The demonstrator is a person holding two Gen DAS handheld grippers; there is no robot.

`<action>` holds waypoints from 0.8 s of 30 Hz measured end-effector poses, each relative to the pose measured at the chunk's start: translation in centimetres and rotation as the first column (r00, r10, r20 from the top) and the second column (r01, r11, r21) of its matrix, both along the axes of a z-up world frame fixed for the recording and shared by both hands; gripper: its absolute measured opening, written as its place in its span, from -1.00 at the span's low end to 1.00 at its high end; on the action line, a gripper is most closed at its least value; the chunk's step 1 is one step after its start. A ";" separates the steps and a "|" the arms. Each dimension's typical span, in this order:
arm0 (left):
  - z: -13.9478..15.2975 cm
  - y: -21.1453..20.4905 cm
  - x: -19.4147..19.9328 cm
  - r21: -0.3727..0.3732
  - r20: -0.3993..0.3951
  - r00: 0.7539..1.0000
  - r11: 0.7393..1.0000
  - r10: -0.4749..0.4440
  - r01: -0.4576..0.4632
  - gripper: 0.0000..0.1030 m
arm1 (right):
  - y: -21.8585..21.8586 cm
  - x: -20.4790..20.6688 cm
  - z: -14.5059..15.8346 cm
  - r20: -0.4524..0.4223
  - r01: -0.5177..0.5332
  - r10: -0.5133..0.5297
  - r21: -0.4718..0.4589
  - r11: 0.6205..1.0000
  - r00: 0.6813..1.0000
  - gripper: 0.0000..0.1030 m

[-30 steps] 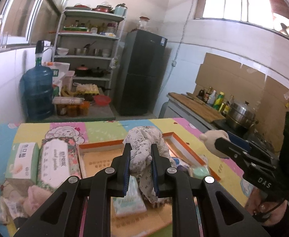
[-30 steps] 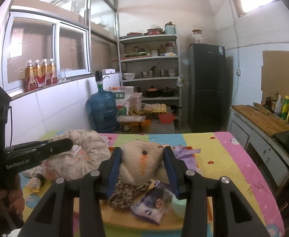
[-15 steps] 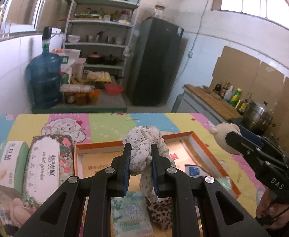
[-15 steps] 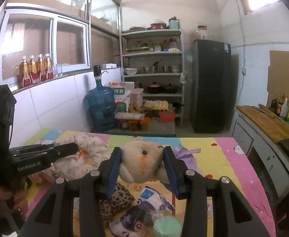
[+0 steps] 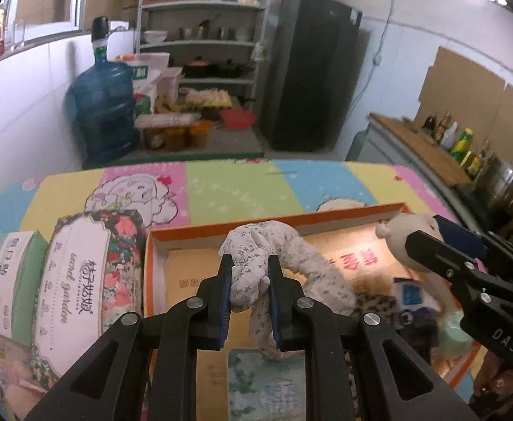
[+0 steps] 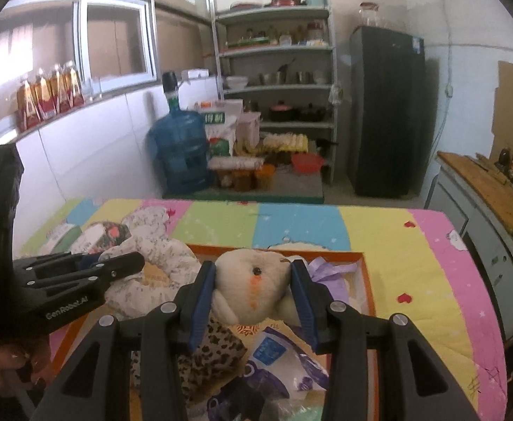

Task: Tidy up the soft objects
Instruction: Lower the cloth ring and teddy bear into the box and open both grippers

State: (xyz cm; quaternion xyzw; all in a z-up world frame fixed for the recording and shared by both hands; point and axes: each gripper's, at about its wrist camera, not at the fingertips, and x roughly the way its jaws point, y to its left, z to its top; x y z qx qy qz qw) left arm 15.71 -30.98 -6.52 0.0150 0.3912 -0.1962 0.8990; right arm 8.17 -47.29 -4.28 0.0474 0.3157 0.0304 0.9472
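Over the orange tray, the left gripper pinched a floral cloth and the right gripper squeezed a cream plush toy, both apparently poised for sorting inside it.

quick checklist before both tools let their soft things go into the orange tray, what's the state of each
1. Left tool grips the floral cloth: ok, its pads pinch a bunch of it.
2. Right tool grips the plush toy: ok, squeezed on both sides.
3. Cloth over the orange tray: ok, its tail trails down inside the rim.
4. Plush over the tray: ok, the tray's far wall shows behind it.
5. Free landing spot: not ok on the right, where a leopard-print item and a blue and white pack lie beneath; bare cardboard shows at the left.
6. Height above the tray floor: cannot tell.
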 end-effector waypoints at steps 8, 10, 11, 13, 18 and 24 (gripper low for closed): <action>-1.5 0.0 1.1 0.033 -0.060 0.998 0.999 0.010 -0.008 -0.64 | 0.7 2.4 -2.2 -0.090 -0.012 0.011 -0.015 1.000 0.996 -0.15; -1.8 0.0 1.3 0.034 -0.074 0.997 0.999 0.012 -0.009 -0.61 | 0.8 2.8 -2.5 -0.104 -0.010 0.008 -0.020 1.000 0.995 -0.15; -2.0 0.1 1.4 0.033 -0.084 0.996 0.999 0.014 -0.012 -0.59 | 0.8 2.8 -2.7 -0.109 -0.010 0.007 -0.021 1.000 0.994 -0.15; -2.1 0.1 1.6 0.026 -0.099 0.995 1.000 0.018 -0.016 -0.58 | 0.8 3.1 -3.0 -0.121 -0.010 0.007 -0.023 1.000 0.993 -0.15; -2.5 0.2 1.9 0.019 -0.131 0.991 0.999 0.029 -0.026 -0.39 | 0.9 3.4 -3.3 -0.132 -0.015 0.011 -0.028 0.999 0.991 -0.13; -2.4 -0.3 1.6 0.023 -0.122 0.992 1.000 0.020 -0.017 -0.18 | 0.9 3.7 -3.3 -0.144 -0.023 0.019 -0.027 0.999 0.989 -0.09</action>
